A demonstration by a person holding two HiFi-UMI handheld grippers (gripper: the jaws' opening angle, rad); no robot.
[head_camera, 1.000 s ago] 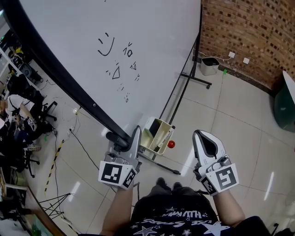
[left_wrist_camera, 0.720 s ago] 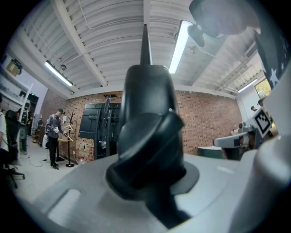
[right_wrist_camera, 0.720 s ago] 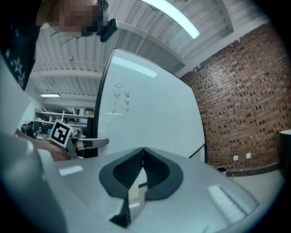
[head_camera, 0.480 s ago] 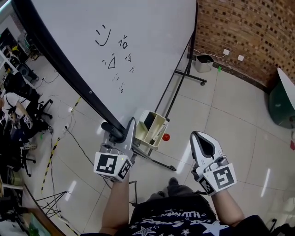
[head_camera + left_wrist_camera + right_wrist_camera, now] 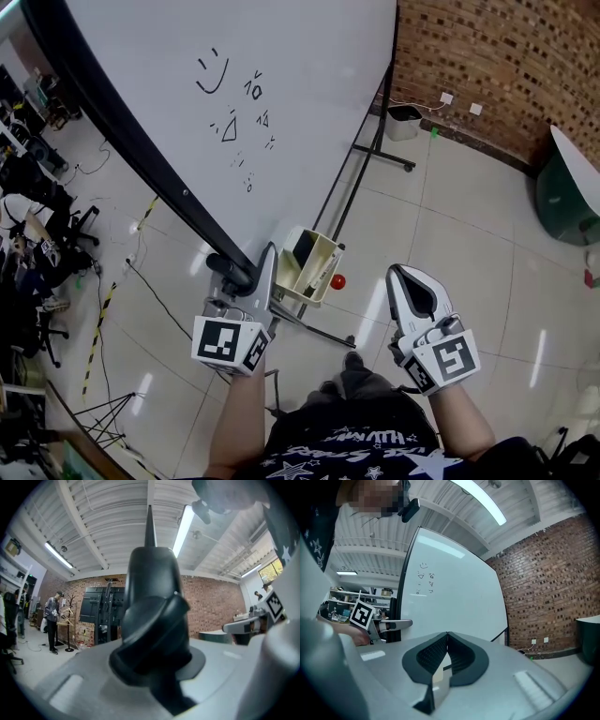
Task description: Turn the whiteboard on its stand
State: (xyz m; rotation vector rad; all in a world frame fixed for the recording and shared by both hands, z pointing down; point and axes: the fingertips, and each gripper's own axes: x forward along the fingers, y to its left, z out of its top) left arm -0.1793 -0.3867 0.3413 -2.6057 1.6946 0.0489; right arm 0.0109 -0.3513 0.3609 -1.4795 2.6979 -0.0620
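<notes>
Comparing with one second ago, I see in the head view that the whiteboard (image 5: 281,94), its drawings and the grey bin (image 5: 404,122) now sit a little higher and more to the left. The left gripper (image 5: 248,277) keeps the same hold as before.

The left gripper is clenched on a black knob (image 5: 152,616) at the lower end of the board's black frame (image 5: 122,141). In the left gripper view this knob is rounded, smooth plastic and fills the space between the grey jaws. The whiteboard is tilted on its black metal stand (image 5: 361,159), directly in front of me, and its surface is white and glossy.

The marks on it are drawn by hand in dark marker: a curved stroke with two dashes above it, a small triangle and several small scribbles. I cannot read them as words.

Just right of the left gripper, a cream box-shaped tray (image 5: 309,267) hangs at the board's lower edge. A small red ball (image 5: 337,280) shows beside it.

The right gripper (image 5: 405,277) is away from the board, closed and empty. In its own view the ribbed dark pads (image 5: 433,656) meet with nothing between them.

Behind the board at the right is a red brick wall (image 5: 506,66). The floor (image 5: 450,234) has pale, shiny tiles.
</notes>
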